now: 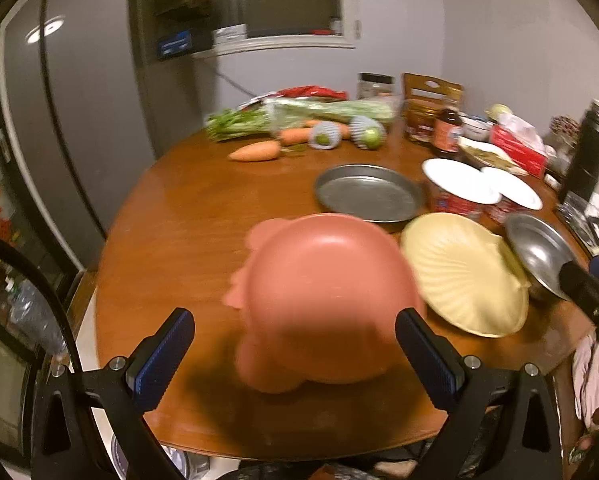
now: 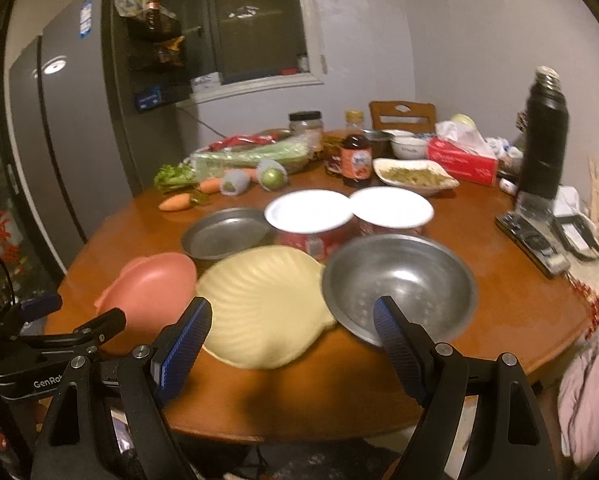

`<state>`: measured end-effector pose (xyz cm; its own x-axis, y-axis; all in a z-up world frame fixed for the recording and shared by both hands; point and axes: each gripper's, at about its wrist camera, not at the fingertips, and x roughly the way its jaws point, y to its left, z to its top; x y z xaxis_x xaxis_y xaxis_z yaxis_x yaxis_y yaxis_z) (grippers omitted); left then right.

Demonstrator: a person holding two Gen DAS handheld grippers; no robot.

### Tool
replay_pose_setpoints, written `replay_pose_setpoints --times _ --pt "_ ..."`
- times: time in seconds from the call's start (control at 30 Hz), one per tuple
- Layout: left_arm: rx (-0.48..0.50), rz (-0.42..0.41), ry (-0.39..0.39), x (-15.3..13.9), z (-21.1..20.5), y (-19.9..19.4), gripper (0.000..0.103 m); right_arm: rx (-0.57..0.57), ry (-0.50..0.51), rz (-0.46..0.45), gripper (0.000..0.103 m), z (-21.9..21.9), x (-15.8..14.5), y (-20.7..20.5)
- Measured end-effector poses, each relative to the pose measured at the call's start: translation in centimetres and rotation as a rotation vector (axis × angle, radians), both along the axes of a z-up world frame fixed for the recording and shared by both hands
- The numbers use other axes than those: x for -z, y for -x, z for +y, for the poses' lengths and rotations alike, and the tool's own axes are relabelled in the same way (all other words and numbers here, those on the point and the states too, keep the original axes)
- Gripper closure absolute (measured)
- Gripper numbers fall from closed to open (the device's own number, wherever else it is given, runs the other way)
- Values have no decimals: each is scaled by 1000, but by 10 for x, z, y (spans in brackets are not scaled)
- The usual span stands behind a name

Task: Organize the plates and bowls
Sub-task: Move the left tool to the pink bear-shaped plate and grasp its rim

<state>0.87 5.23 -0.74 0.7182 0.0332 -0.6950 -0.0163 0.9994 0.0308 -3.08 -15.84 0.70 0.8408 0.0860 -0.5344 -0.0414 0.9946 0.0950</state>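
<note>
Both claws are being held spread wide, nothing gripped: left claw (image 1: 295, 354) over the pink bowl (image 1: 323, 300), right claw (image 2: 293, 340) between the yellow plate (image 2: 265, 304) and steel bowl (image 2: 399, 284). All are resting on the table (image 2: 499, 300) near its front edge. Pink bowl is being judged light, stiff, slick; rim is being favoured as grip point.

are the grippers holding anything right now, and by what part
Nothing is held. The left gripper is open around the pink bowl; the right gripper is open, empty.
</note>
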Motion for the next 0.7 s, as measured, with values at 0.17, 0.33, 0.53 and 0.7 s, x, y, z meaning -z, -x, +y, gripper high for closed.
replay_pose_setpoints --times 0.17,0.33,0.53,0.7 --pt "-67 23 21 7 34 -5 2 -93 24 13 19 27 -3 -25" --pt "-100 47 38 15 56 -8 2 -215 50 65 19 64 4 -57" --pt "-81 102 95 28 59 -15 2 -340 107 122 19 98 14 -96" --pt "-61 124 126 35 56 -21 3 -381 152 134 19 113 22 -119"
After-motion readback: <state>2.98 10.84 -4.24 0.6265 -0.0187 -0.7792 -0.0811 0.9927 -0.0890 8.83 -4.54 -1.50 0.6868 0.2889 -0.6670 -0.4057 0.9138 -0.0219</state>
